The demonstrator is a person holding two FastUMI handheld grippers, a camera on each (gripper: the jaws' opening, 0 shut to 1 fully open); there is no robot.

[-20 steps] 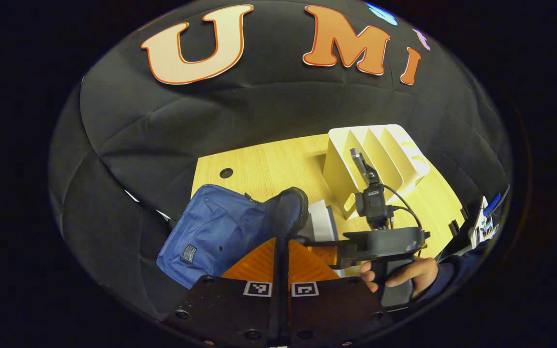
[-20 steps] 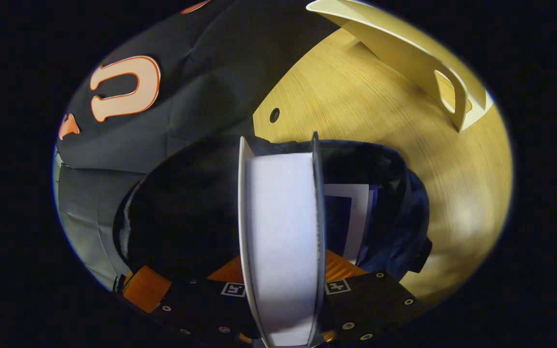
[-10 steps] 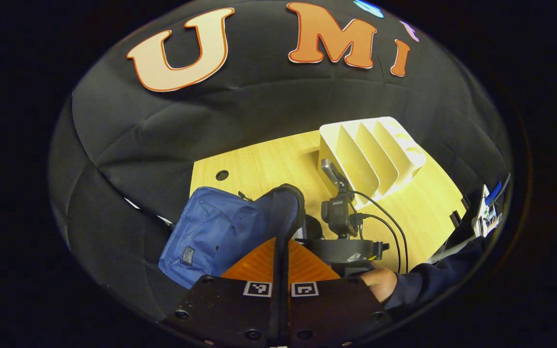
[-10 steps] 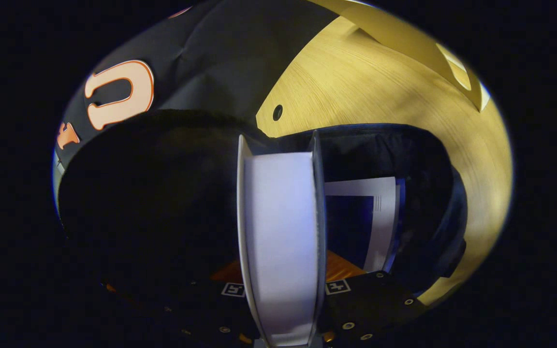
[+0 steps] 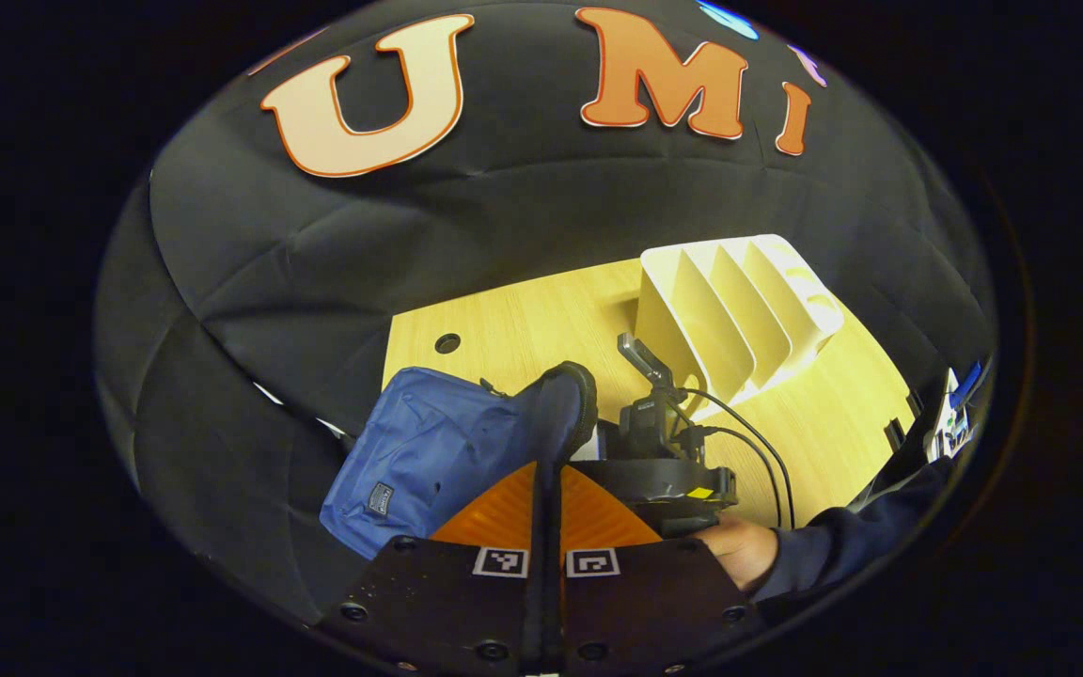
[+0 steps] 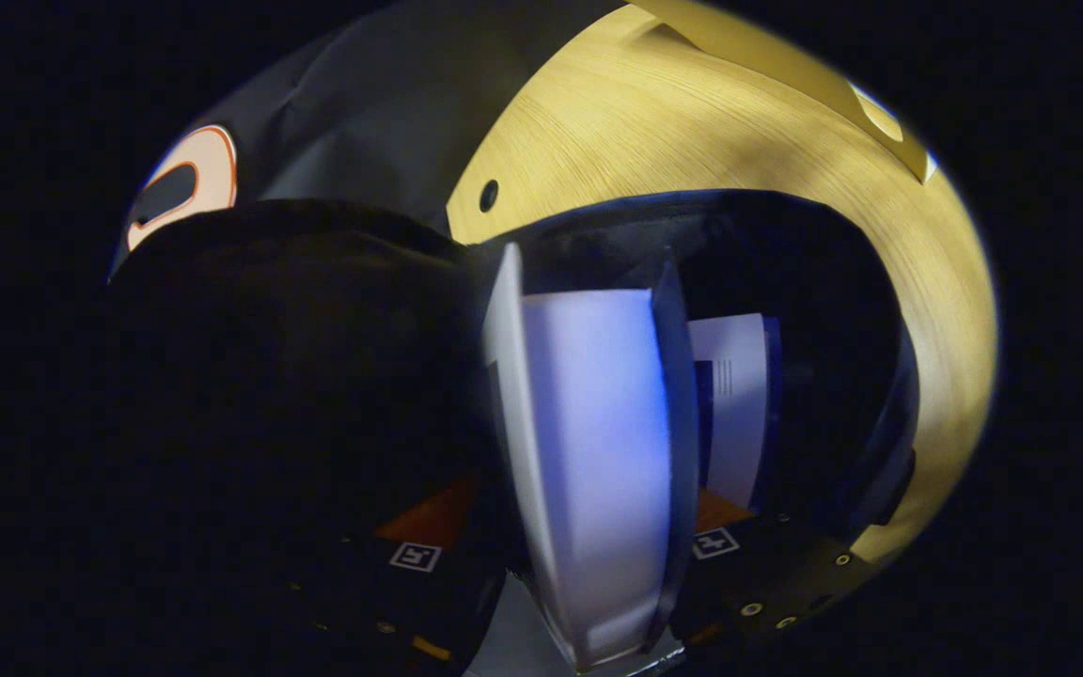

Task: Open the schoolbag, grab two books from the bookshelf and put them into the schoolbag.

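Schoolbag [image 5: 429,451] lies on your wooden table [image 5: 523,324], bookshelf [image 5: 739,301] behind. Your left gripper [image 5: 549,489] pinches its rim; your right gripper [image 6: 588,527] clamps 1 book [image 6: 598,451] inside, beside another book [image 6: 739,404].

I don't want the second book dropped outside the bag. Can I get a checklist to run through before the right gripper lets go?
1. Schoolbag mouth held open by left gripper: ok.
2. Book gripped between right gripper's fingers: ok.
3. Book's front end inside the bag opening: ok.
4. First book already inside, beside it: ok.
5. Book fully seated at bag's bottom: cannot tell.
6. Bookshelf slots emptied: ok.
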